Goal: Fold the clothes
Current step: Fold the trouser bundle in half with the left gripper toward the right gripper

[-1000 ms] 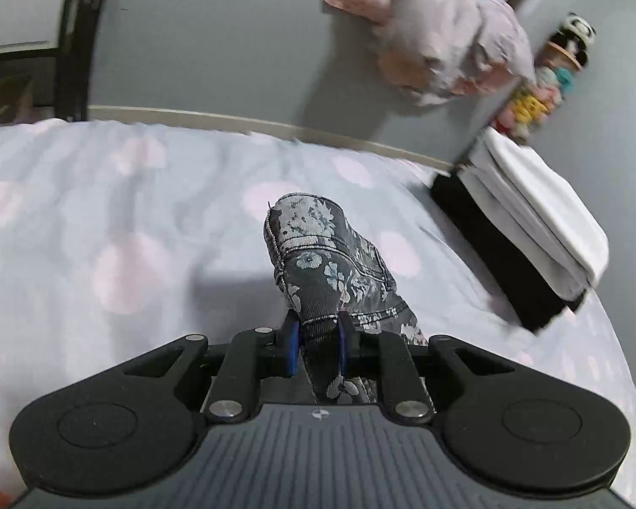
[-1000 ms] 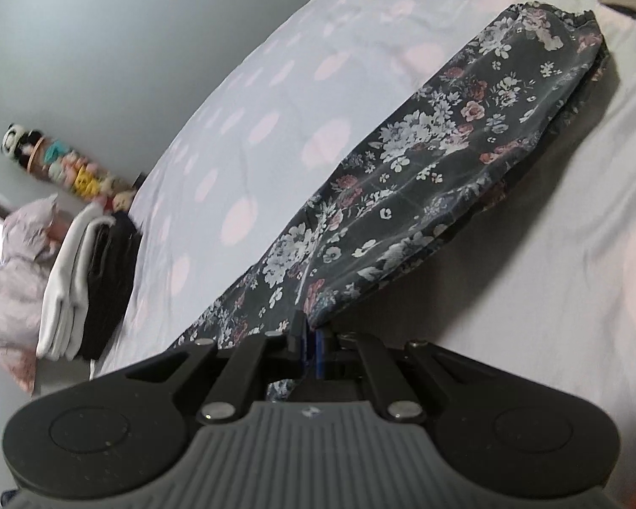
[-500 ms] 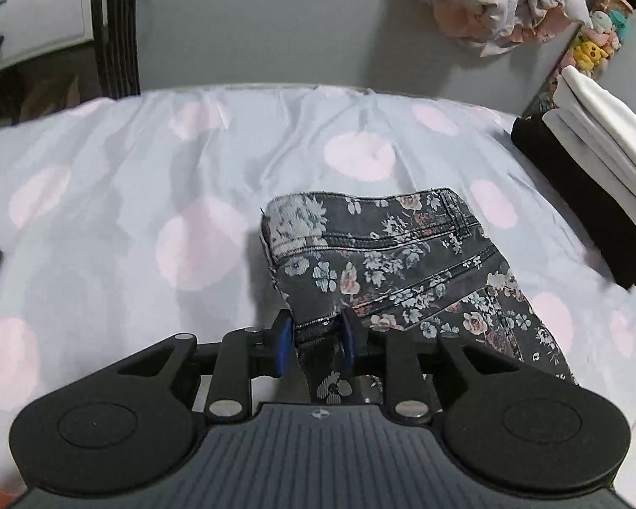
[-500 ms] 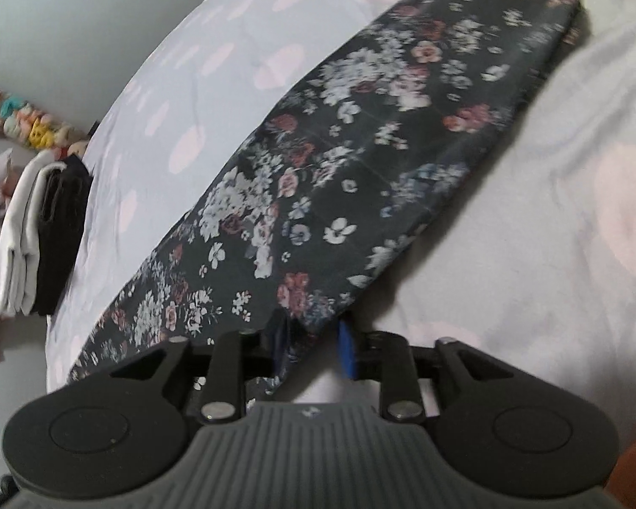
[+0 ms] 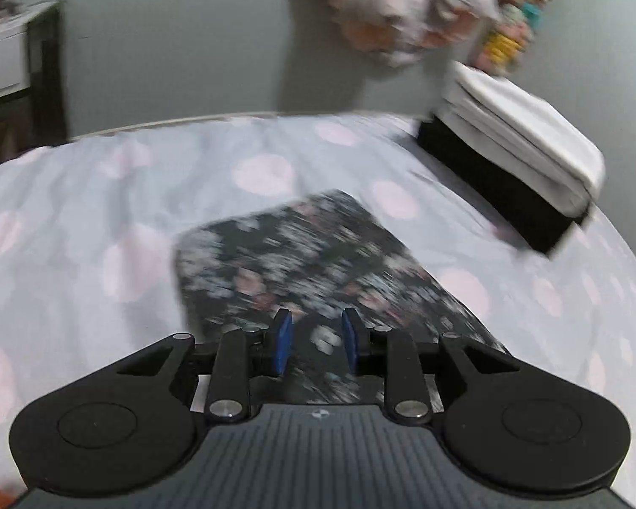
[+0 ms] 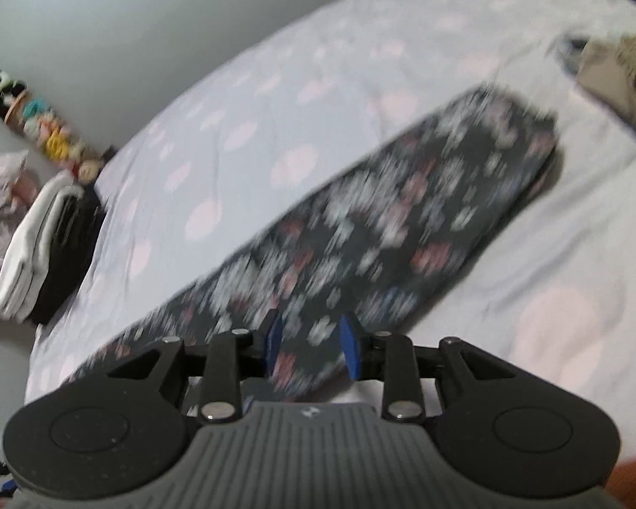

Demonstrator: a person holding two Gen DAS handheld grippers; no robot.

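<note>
1. The bed (image 5: 85, 195), in its pale sheet with pink dots, fills both of my views; everything I care about lies flat on it.
2. The floral trousers (image 6: 403, 220) lie as one long folded strip; from my right wrist view the long axis runs away from the fingers, up and to the right, ending in a squared edge near a tan heap at the far corner; from my left wrist view the same strip (image 5: 284, 254) runs from its squared end ahead, back and right under the tool.
3. A stack of folded clothes (image 5: 517, 157), white on black, sits well apart at the bed's edge by the wall.
4. My left gripper (image 5: 313, 339) has just been opening; its blue pads stand clear of the cloth, which lies beneath and between them, not pinched.
5. My right gripper (image 6: 311, 345) has likewise just opened; fabric shows between the pads, untouched by them as far as the blur allows.
6. I judge each tool sits over one end of the strip, so the next fold should carry one end along that long axis toward the other.
</note>
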